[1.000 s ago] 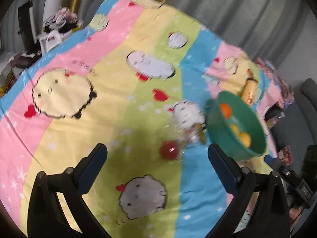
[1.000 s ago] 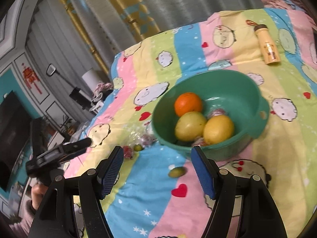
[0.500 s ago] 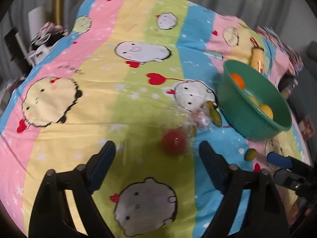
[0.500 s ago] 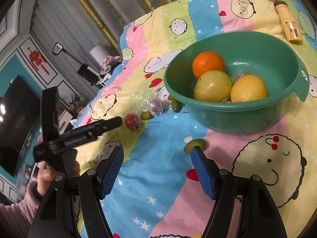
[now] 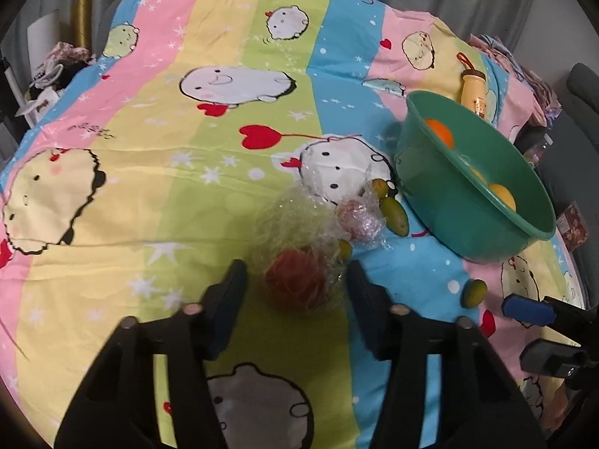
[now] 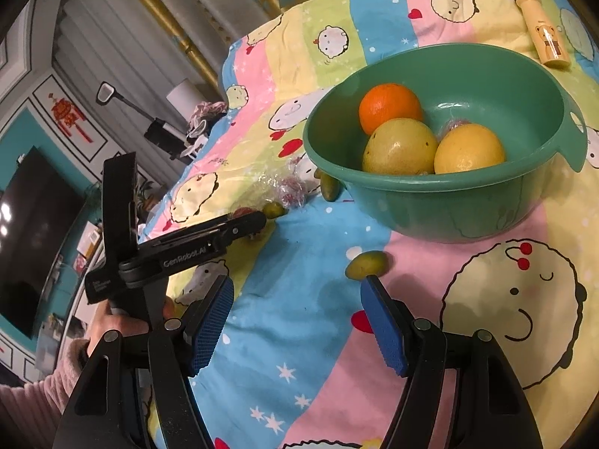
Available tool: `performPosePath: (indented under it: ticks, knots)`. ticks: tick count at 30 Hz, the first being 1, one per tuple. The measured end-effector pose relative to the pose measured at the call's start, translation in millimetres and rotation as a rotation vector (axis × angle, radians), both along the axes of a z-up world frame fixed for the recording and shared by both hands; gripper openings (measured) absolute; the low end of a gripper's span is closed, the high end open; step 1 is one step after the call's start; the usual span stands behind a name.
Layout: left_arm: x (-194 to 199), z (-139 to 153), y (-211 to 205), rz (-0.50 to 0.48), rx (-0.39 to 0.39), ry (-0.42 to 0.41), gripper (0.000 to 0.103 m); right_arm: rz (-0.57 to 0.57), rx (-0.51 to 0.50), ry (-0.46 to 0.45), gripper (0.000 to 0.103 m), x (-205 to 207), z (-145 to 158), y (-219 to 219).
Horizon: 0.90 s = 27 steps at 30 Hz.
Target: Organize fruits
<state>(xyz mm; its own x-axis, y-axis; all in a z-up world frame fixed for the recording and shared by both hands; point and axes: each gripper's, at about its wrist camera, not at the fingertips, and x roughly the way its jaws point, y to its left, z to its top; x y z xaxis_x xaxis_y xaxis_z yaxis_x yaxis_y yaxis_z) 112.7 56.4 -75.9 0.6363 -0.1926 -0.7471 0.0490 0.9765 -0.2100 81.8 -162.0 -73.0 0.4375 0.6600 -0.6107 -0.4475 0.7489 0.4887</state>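
Observation:
A green bowl on the patterned bedsheet holds an orange and two yellow fruits. It also shows in the left wrist view. A red fruit in clear wrap lies between the open fingers of my left gripper, not gripped. A second wrapped fruit and small green fruits lie beside the bowl. My right gripper is open and empty, just short of a lone small green fruit.
A tan bottle lies on the sheet beyond the bowl. The left gripper tool and the hand holding it show at left in the right wrist view. Room clutter and a dark screen lie past the bed's left edge.
My left gripper moved forward and down so its fingers now flank the wrapped red fruit. My right gripper dropped closer to the lone green fruit.

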Motion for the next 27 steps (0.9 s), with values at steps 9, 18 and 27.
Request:
performPosePath:
  ticks: [9, 18, 27]
  knots:
    - [1.1, -2.4, 10.4, 0.013, -0.069, 0.023, 0.032, 0.004, -0.007, 0.009, 0.071, 1.5, -2.5, 2.7]
    - [-22.7, 11.9, 23.9, 0.020, -0.099, 0.018, 0.032, 0.026, -0.018, 0.009, 0.071, 1.3, -6.2, 10.9]
    - [-44.8, 31.7, 52.5, 0.064, -0.159, -0.032, 0.032, 0.028, -0.042, -0.028, 0.071, -1.4, -3.1, 28.2]
